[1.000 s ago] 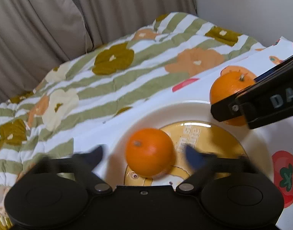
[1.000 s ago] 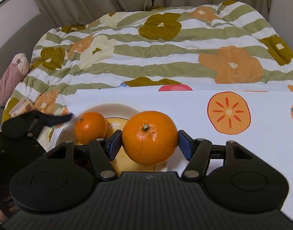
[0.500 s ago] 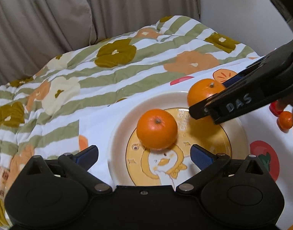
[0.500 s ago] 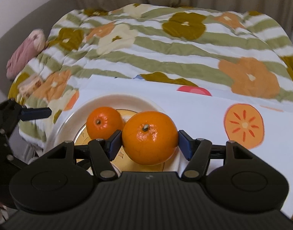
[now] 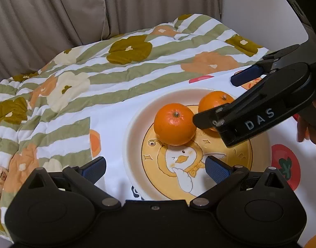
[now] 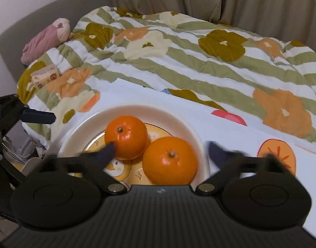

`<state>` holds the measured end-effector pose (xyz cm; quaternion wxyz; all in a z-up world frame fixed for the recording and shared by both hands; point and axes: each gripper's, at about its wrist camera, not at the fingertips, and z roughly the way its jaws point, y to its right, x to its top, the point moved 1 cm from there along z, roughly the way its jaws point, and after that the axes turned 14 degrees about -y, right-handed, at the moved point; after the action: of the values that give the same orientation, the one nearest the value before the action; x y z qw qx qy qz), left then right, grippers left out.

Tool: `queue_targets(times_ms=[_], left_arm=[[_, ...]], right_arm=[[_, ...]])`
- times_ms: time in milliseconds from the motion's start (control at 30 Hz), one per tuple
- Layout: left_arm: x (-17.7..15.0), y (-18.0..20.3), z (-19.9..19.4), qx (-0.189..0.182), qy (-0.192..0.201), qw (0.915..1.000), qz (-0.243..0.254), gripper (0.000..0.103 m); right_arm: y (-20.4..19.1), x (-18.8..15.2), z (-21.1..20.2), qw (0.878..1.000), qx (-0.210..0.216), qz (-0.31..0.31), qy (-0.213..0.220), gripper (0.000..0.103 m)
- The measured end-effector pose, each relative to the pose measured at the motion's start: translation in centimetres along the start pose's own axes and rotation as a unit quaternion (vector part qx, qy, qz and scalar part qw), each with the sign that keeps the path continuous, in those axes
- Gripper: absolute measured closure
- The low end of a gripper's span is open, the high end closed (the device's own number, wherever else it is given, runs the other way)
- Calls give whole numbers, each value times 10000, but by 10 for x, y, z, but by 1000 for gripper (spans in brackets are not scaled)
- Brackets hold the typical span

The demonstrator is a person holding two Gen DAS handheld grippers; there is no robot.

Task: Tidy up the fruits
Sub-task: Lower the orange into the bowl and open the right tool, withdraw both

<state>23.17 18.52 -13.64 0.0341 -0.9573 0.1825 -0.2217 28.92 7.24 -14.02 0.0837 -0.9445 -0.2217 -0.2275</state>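
Two oranges lie in a white plate with a yellow duck picture (image 5: 135, 128) (image 6: 79, 136). The first orange (image 5: 174, 124) (image 6: 127, 136) sits at the plate's middle. The second orange (image 5: 214, 103) (image 6: 170, 160) lies beside it, touching it. My right gripper (image 6: 160, 153) is open, its fingers either side of the second orange and not gripping it. It shows from the side in the left wrist view (image 5: 236, 101). My left gripper (image 5: 156, 169) is open and empty at the plate's near edge.
The plate stands on a white cloth with fruit prints (image 5: 112, 119) (image 6: 251, 136), laid over a striped floral quilt (image 5: 85, 72) (image 6: 189, 62). A tissue pack (image 6: 44, 78) and a pink plush (image 6: 46, 39) lie on the quilt at the left. Curtains hang behind.
My right gripper carried the second orange over the plate, set it down beside the first and opened. My left gripper drew back from the first orange and stays open.
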Motion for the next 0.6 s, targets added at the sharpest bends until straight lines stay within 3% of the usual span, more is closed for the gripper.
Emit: queue_targets(times_ms=[233, 433, 600], left_arm=[[-4, 0, -7, -29, -7, 10000, -76, 0], [-5, -2, -18, -126, 31, 9997, -229, 0], [-7, 5, -40, -2, 230, 9991, -344, 0]], right_arm=[[-1, -7, -10, 9997, 89, 91, 193, 0], [-4, -10, -28, 9996, -145, 230, -91, 0], [-1, -27, -67, 9987, -93, 422, 256, 0]])
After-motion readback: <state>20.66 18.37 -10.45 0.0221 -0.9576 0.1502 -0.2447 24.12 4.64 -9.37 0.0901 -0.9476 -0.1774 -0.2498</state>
